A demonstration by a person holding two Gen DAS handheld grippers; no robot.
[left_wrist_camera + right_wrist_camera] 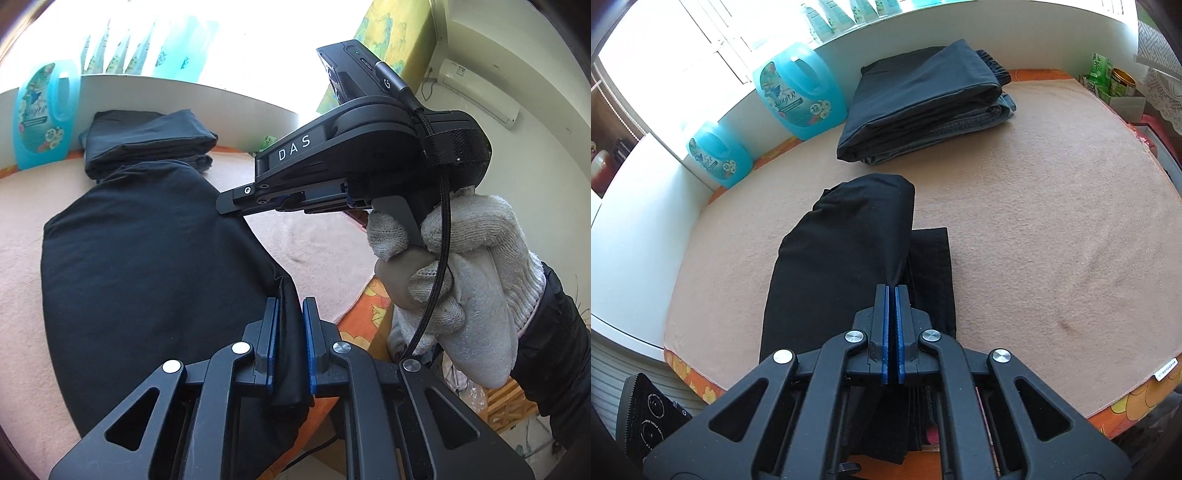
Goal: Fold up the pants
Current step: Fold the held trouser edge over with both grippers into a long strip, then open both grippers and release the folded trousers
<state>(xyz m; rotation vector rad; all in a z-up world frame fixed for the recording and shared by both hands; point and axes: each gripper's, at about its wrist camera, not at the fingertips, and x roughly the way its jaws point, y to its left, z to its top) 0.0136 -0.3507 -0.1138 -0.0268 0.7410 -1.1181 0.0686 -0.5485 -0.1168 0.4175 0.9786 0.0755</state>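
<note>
I am holding the black pants (842, 251) with both tools near the front edge of the table (1052, 221), which is wearing a beige cloth with an orange flowered border. My left gripper (290, 314) is pinching a bunched fold of the fabric between its blue pads (307, 332), the jaws clamped on the cloth with a thick roll filling the gap. My right gripper (891, 295) is biting a thin edge of the same garment, its jaws pressed nearly together on it, and the fabric is rising from the table toward those tips, while a flat layer is lying underneath and sticking out to the right. In the left wrist view I am seeing the right tool from the side, gripped by a white knit glove (472, 266). Toward the back edge a stack of folded clothes (923, 103) is sitting, dark trousers on top of jeans, well apart from the pair I am working. Two blue detergent bottles (799, 88) are standing along the back left edge against the white sill.
</note>
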